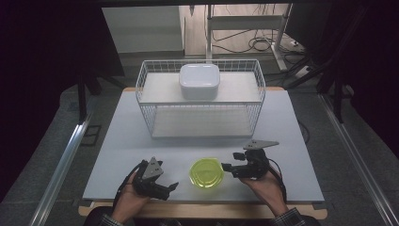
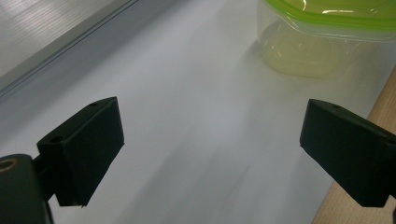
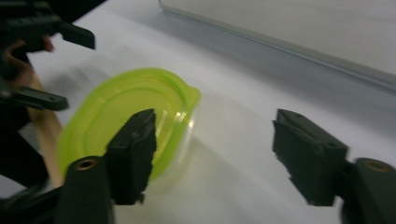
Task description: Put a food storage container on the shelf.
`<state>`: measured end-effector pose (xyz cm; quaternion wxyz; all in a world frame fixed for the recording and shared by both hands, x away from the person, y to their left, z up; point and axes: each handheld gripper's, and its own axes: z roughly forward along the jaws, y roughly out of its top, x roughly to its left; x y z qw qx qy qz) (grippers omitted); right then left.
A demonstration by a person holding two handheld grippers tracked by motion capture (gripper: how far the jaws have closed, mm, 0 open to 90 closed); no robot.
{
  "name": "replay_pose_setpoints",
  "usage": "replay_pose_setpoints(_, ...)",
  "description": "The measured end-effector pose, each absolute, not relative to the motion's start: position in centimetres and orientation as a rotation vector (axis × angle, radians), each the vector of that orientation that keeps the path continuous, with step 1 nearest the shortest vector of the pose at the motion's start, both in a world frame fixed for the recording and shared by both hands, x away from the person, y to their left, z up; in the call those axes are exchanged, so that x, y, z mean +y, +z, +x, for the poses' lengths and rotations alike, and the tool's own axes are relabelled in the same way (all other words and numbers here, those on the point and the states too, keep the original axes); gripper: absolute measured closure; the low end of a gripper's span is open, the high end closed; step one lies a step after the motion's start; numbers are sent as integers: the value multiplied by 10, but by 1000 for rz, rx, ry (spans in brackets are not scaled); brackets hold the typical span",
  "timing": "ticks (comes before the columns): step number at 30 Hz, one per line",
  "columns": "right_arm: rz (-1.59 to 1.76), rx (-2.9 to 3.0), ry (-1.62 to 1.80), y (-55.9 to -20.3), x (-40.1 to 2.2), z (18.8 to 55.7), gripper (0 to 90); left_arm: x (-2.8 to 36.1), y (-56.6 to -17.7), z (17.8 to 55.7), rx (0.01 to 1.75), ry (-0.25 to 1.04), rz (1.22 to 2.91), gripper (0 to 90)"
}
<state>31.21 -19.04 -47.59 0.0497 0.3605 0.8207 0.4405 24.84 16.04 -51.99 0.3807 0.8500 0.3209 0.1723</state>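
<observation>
Both sets of jaws stand open and empty on the counter [image 1: 122,141], the lidded tub [image 1: 206,173] between the left gripper [image 1: 172,186] and right gripper [image 1: 226,166]. Closing off-centre, the right jaws could skid or tip the light tub.

Overhead forward-down; gripper cameras close (low).

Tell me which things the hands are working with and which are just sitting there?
Working with:
- green-lidded container, between both grippers
- left gripper, open
- right gripper, open beside the container

Just sitting there:
- wire basket
- white box inside the basket
- table
</observation>
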Motion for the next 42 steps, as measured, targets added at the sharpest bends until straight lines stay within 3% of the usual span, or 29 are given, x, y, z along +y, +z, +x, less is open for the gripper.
replay_pose_setpoints(9,1246,2608,1395,-484,-177,322,476,159,-520,248,816,446,2176,62)
replay_pose_setpoints(27,1365,2667,1417,-494,-170,334,639,159,-520,248,812,450,2181,62)
replay_pose_setpoints(36,1440,2700,1479,-497,-172,339,799,158,-520,248,809,451,2183,62)
replay_pose_setpoints(42,1469,2713,1488,-494,-169,338,814,158,-520,248,807,454,2185,62)
